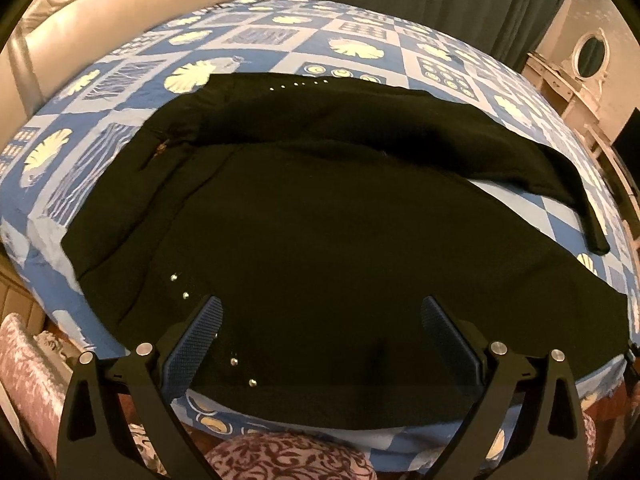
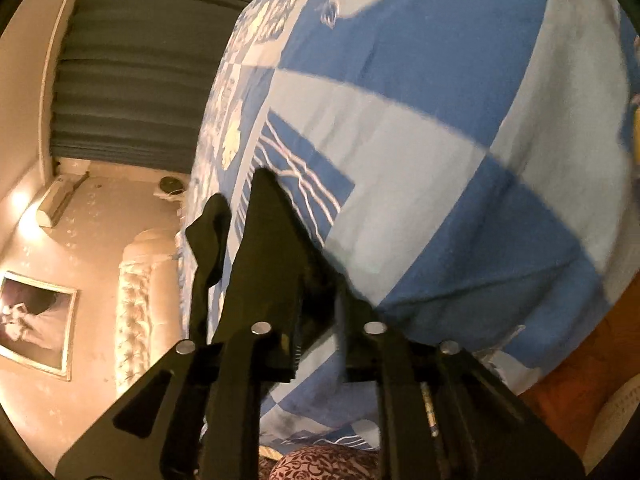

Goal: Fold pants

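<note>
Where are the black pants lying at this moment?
In the left wrist view the black pants lie spread on the blue patterned bedsheet, straight ahead of the open left gripper, with their near edge at the bed's front edge.

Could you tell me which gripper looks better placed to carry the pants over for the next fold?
The right gripper, probably: it appears already shut on black fabric of the pants, lifted off the bedspread. The left gripper hangs open above the pants, gripping nothing.
</note>
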`<control>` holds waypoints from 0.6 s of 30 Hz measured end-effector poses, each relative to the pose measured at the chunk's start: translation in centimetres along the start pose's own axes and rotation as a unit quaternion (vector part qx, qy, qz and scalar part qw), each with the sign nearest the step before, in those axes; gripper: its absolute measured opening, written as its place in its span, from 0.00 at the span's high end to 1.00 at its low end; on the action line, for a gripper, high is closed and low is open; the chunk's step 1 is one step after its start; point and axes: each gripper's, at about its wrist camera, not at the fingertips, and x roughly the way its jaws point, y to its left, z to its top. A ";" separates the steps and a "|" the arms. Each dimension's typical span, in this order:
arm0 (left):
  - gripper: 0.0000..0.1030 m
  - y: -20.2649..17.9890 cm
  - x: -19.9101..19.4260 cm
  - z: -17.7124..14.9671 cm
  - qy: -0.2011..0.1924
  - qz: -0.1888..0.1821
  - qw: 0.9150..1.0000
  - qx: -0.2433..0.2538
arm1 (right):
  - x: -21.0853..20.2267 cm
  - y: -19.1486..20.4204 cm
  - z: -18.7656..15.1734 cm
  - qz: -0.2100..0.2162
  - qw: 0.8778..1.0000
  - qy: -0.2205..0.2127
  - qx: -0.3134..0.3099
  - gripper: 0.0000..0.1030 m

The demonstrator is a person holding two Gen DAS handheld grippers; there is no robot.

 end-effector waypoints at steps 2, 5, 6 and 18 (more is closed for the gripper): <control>0.04 0.7 0.1 0.6 0.004 -0.010 1.000 -0.001 | -1.6 1.0 0.4 -0.030 0.999 -0.028 -0.011 0.49; 0.04 2.7 0.5 2.0 0.016 -0.041 0.999 -0.020 | -3.3 4.0 0.7 -0.061 0.995 -0.072 -0.041 0.40; 0.04 3.3 0.7 2.4 0.023 -0.052 0.998 -0.026 | -3.1 5.4 0.6 -0.057 0.994 -0.069 -0.055 0.39; 0.04 16.4 4.3 14.8 0.021 -0.124 0.989 -0.078 | 12.7 21.2 -6.8 -0.019 0.978 0.073 -0.196 0.29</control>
